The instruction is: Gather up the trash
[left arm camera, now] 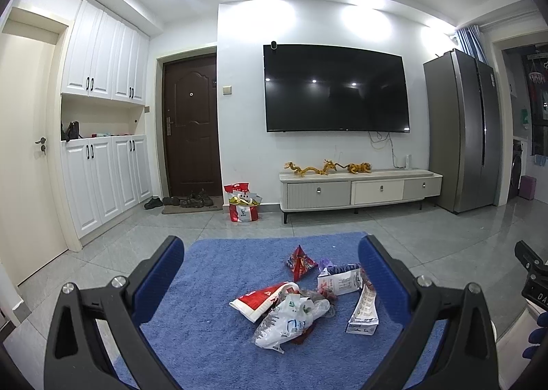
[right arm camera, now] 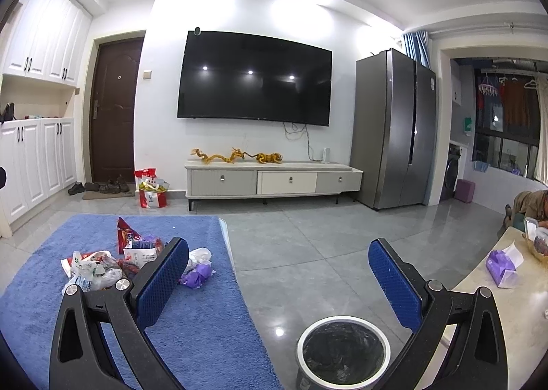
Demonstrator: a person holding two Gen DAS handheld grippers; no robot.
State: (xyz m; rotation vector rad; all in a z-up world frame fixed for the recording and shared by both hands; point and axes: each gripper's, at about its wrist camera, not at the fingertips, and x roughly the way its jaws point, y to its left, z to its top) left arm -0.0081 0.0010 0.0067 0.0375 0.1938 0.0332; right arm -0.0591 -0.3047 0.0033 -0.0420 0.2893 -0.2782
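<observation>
A television (left arm camera: 335, 88) hangs above a low cabinet (left arm camera: 359, 189).

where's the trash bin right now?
Right wrist view only: the trash bin stands on the grey floor at bottom centre, below the open right tool, right of the blue rug with the trash pile.

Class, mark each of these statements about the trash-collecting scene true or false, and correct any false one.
1. Both grippers, left gripper and right gripper, are open and hold nothing. True.
2. The trash pile lies on a blue rug. True.
3. The trash bin stands on the rug. False: it stands on the grey tile floor beside it.
4. The television shows a programme. False: its screen is dark.
</observation>
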